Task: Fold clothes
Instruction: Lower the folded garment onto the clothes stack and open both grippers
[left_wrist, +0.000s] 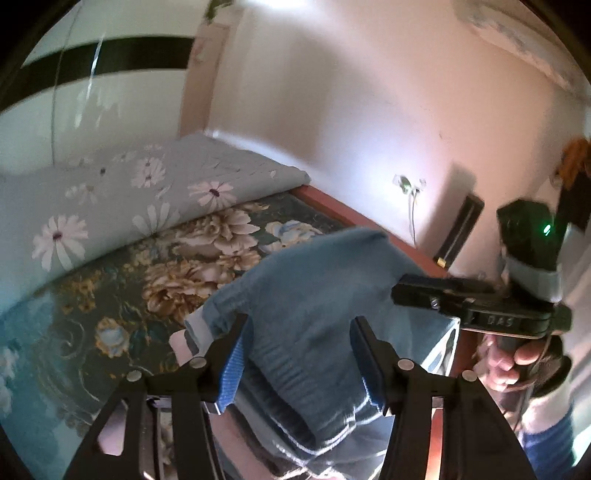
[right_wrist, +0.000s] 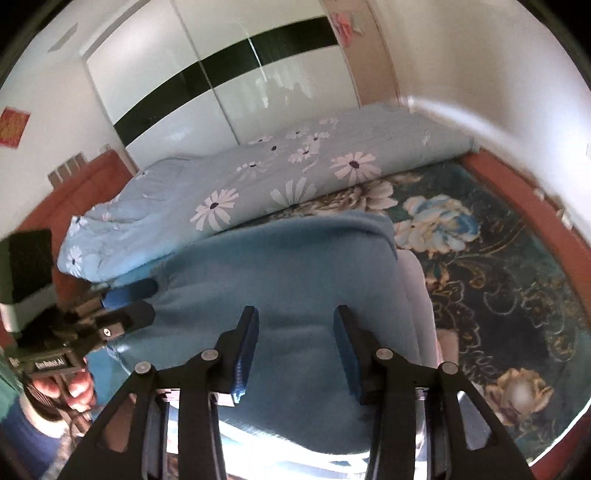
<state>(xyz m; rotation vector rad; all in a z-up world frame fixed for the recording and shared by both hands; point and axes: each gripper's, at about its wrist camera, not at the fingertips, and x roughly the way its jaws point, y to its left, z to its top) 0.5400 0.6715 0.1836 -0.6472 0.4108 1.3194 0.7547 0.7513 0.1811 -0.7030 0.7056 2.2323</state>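
Left tongs (left_wrist: 299, 350): jaws stand partly apart, blue pads either side of the blue knit garment (left_wrist: 314, 295), cloth bunched in the gap but the pads look clear of it, so no firm pinch that I can see. Right tongs (right_wrist: 295, 343): same story, jaws a moderate way open, garment (right_wrist: 288, 280) spread under and between them, pads not visibly pressing. Both tilt down toward the bed. Each view catches the other tool off to the side: right gripper body with a hand (left_wrist: 517, 362) on its grip at the right edge of the left view, left gripper body with a hand (right_wrist: 62, 387) at the left edge of the right view. Garment lies on the floral bedspread (right_wrist: 498, 277), near the bed's front edge, ribbed hem toward the cameras, a pale cuff or lining (left_wrist: 192, 332) showing at its left side. It already looks doubled over, a rounded fold on the far side. Beyond it, a rolled pale-blue daisy quilt (right_wrist: 258, 184) along the back of the bed; red bed frame (left_wrist: 369, 218) at the wall. Step in hand, my read: a fold was just laid and let go, tongs sitting over the piece. Next move likely calls for picking fresh grip points, probably hem or side edges, closing both pads fully on cloth, then lifting evenly so the layers don't slip apart. Frames are motion-blurred, exact contact hard to confirm.
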